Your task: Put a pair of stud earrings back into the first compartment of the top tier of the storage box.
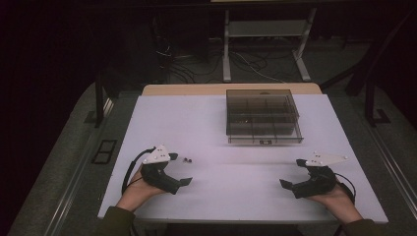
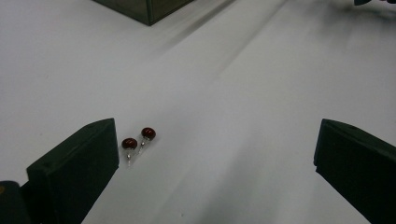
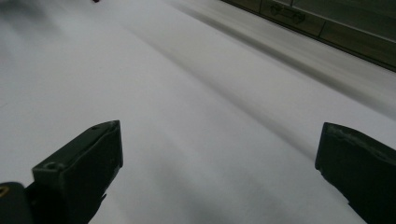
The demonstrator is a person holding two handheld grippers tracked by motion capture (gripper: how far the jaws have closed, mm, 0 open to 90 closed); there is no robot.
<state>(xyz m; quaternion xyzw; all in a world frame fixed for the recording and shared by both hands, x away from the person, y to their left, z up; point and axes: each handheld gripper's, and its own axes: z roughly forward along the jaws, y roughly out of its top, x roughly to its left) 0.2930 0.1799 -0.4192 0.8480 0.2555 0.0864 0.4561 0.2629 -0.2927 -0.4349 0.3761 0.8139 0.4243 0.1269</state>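
left claw [image 1: 180, 169]: released, resting low by two red earrings [image 2: 138, 138] | right claw [image 1: 291, 173]: released, resting on table [image 1: 236, 191]

Two small round stud earrings [image 2: 138, 138] were dark glossy red with silvery posts. The flat tabletop [image 1: 221, 191] was plain white, the compartmented plastic box [image 1: 263, 117] smoky translucent grey, both handheld grippers' jaws black.

Black tongs [image 1: 180, 169] with grey three-cornered plates, olive sleeves [image 1: 114, 223].
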